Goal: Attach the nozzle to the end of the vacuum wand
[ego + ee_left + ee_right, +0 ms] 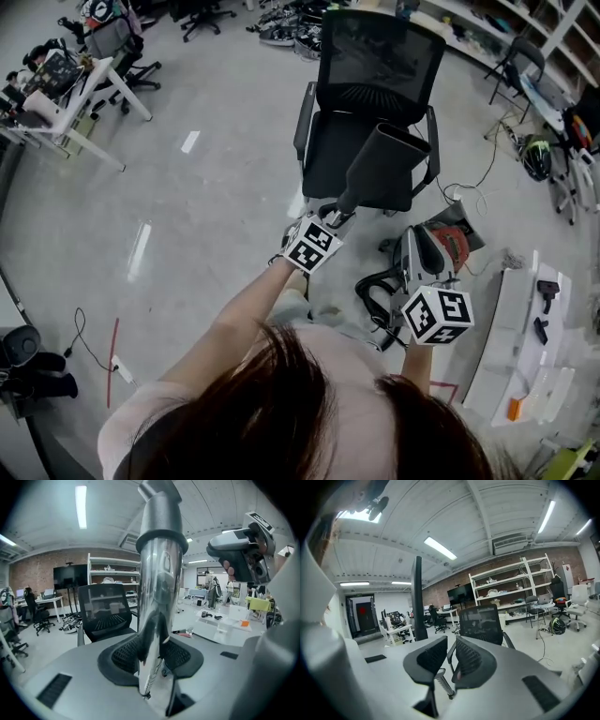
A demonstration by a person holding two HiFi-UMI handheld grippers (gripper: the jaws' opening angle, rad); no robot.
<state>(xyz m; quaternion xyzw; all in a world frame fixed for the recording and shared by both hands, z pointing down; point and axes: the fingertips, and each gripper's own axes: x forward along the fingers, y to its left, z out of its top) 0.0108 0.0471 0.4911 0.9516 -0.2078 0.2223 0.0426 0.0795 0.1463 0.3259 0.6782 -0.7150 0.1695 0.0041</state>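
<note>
Left tongs (152, 657): I find them clamped on the shiny tubular neck of the nozzle (384, 169). The nozzle is held clear of the floor (206, 206). Its dark body widens toward a flared mouth that points at the office chair (375, 56) beyond.

Right tongs (451, 654): the jaws stand a narrow gap apart, and I see nothing between them. In the head view their marker cube (438, 314) sits just below the vacuum (436, 248).

The vacuum has a grey body with a red part. It lies to the right of the nozzle and apart from it. I cannot tell what carries it.

In the left gripper view its handle end shows at upper right, beside the raised nozzle.
</note>
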